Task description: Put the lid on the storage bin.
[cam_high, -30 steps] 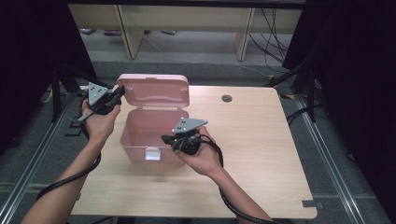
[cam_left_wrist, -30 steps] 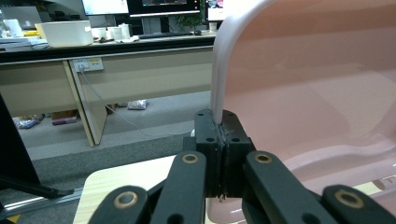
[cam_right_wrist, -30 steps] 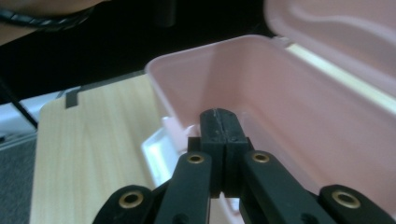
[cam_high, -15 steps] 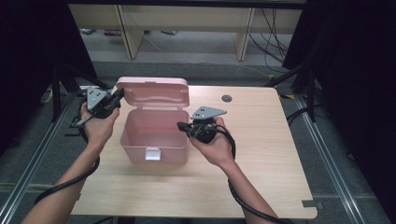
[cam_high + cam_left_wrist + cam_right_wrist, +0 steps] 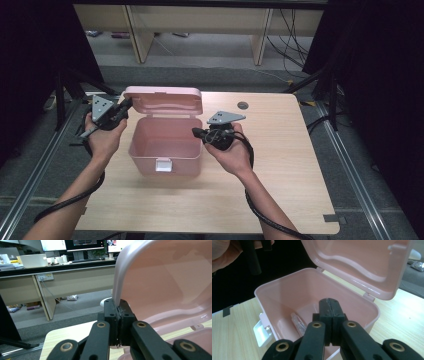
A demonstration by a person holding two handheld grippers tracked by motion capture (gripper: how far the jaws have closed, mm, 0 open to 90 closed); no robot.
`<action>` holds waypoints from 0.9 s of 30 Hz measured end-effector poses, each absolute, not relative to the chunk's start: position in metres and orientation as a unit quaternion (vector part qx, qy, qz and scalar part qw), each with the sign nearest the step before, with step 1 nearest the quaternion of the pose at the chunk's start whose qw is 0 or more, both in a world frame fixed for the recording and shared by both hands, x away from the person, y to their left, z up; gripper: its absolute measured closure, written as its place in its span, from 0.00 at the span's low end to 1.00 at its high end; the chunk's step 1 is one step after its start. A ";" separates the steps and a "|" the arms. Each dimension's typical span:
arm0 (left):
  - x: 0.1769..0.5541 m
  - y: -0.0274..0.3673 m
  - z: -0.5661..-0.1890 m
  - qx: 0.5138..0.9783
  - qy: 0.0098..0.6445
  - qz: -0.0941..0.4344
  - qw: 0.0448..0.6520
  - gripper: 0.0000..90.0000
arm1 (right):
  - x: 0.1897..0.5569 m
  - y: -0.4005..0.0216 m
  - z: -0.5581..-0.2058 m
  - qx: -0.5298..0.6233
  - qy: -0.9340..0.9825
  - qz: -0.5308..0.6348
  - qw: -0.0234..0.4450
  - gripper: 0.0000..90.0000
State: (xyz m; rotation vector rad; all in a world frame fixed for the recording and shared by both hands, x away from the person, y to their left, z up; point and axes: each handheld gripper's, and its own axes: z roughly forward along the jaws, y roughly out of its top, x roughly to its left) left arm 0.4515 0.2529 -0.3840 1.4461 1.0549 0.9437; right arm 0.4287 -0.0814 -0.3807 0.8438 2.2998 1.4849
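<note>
At the left, the left gripper [image 5: 121, 107] pinches the edge of the lid [image 5: 163, 101] of the pink box [image 5: 165, 145]; in the left gripper view the pads [image 5: 119, 312] press together on the lid's rim. This hand has barely shifted over the last second, and the lid stands upright as before, so the box stays held open.

The box sits on the counter [image 5: 280, 165] left of centre, its white latch [image 5: 162, 164] facing the person. In the right gripper view a small clear packet-like thing [image 5: 298, 324] lies on the box floor; what it is I cannot tell.

To the right, the right gripper [image 5: 196, 133] has drawn back from over the front of the box to just beside its right wall, jaws pressed together with nothing between them. That reads as a drop-off finished, with closing the lid the likely next step.
</note>
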 end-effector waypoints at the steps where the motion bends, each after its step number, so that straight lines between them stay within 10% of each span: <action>1: 0.450 0.253 -0.384 0.609 0.439 0.397 0.528 0.97 | 0.430 -0.081 -0.380 0.287 0.792 0.519 0.147 1.00; 27: 0.434 0.254 -0.390 0.622 0.428 0.404 0.516 0.97 | 0.440 -0.080 -0.367 0.286 0.780 0.537 0.145 1.00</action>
